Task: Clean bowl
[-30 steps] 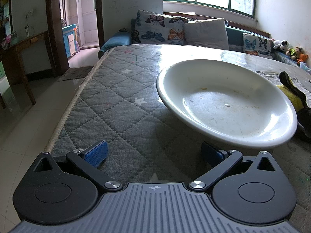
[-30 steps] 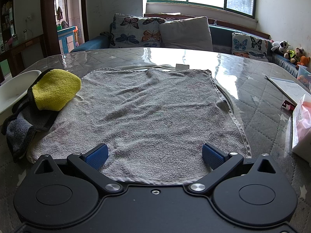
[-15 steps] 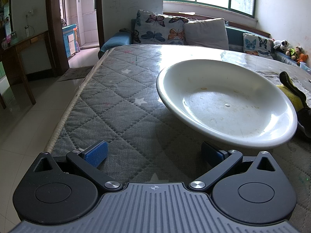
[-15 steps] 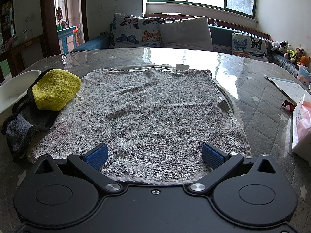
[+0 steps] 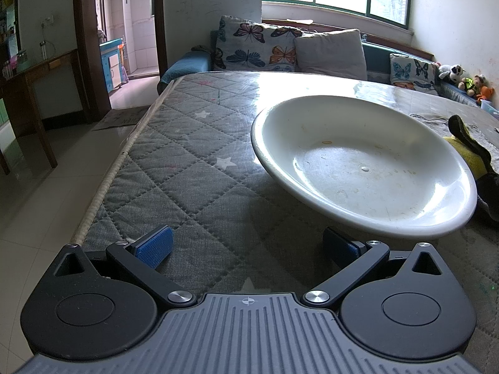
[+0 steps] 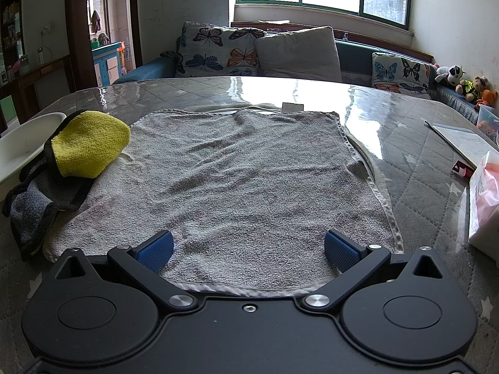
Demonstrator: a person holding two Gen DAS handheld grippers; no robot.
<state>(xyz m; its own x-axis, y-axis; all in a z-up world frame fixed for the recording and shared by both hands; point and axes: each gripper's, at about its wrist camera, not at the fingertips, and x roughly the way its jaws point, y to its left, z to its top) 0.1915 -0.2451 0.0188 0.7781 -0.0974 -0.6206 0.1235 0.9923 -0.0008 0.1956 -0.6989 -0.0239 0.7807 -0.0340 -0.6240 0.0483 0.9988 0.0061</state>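
Holding both grippers wide open, we keep the left gripper [image 5: 248,246] near the shallow white ceramic bowl [image 5: 361,165] and the right gripper [image 6: 248,247] over the grey terry towel [image 6: 230,180] on the quilted tabletop [image 5: 187,168].

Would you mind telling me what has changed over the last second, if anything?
Nothing visibly changed. Both grippers, left and right, stay open and still; the bowl sits untouched on the table, and the yellow cloth rests at the grey towel's edge.
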